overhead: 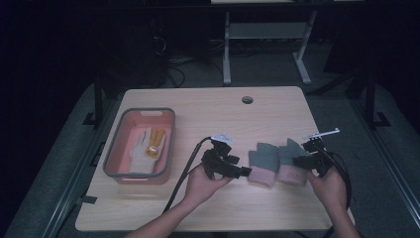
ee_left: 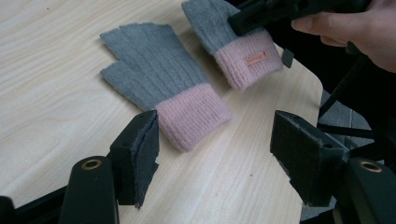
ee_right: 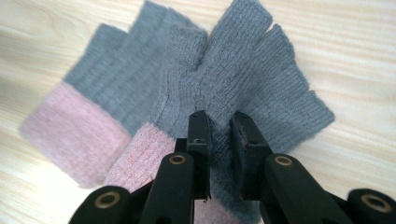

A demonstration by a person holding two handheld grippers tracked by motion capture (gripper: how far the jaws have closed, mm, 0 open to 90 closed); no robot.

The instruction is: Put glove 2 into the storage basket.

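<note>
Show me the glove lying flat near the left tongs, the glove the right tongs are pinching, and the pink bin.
Flat glove [ee_left: 154,77], left gripper view, grey knit palm.
Pinched glove [ee_right: 243,70], right gripper view, grey fingers.
Pink bin [overhead: 171,144], high view, right rim.

High view overhead, far; gripper views close, sharing gloves [ee_left: 159,84].

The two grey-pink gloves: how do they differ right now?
The right glove is pinched in the right tongs; the left glove lies free in front of the open left tongs. The right glove shows a small label on its cuff; the left glove's cuff shows none. Both are grey knit with pink cuffs.
</note>
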